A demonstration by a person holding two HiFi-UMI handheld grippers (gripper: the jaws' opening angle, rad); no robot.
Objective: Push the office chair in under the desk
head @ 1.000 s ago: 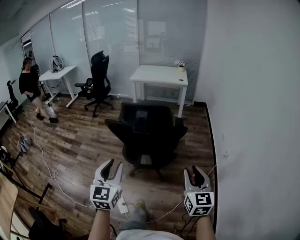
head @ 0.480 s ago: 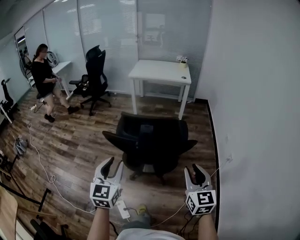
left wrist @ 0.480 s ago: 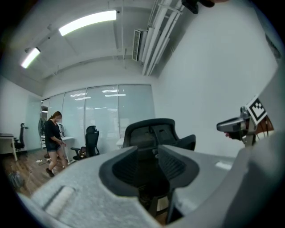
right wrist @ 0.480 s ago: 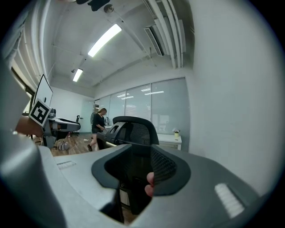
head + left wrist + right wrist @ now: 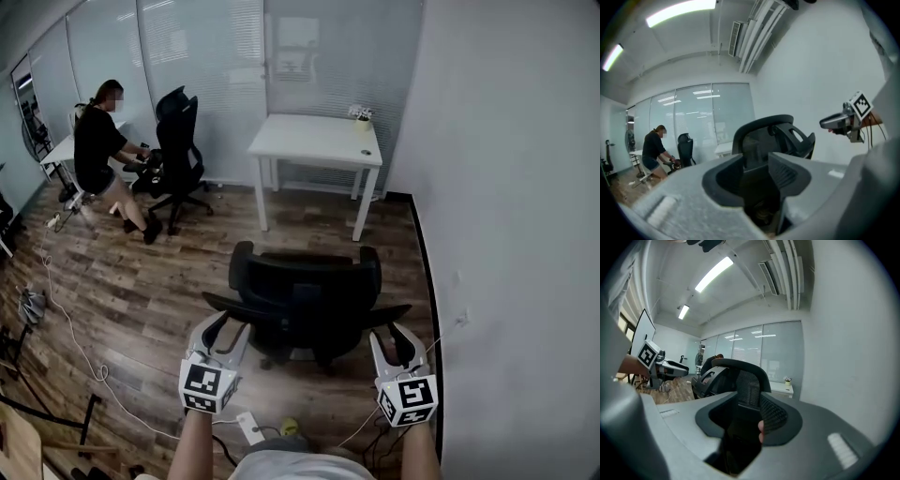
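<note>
A black office chair (image 5: 305, 300) stands on the wood floor with its back towards me, a short way in front of the white desk (image 5: 314, 141). My left gripper (image 5: 228, 330) is at the left side of the chair's back, and my right gripper (image 5: 394, 339) is at its right side by the armrest. Both are open, and their jaws have just been opening with nothing pinched between them. In the left gripper view the chair back (image 5: 764, 136) rises just beyond the jaws. The right gripper view shows its mesh (image 5: 745, 380) the same way.
A person (image 5: 103, 155) leans at a second black chair (image 5: 173, 141) at the far left. A small potted plant (image 5: 360, 114) sits on the desk. Cables (image 5: 70, 319) and a power strip (image 5: 248, 427) lie on the floor. A white wall (image 5: 516, 234) runs along the right.
Both grippers have come forward up to the chair's back, and their jaws stand wider. The chair is nearer the desk. The person has walked over to the second chair.
</note>
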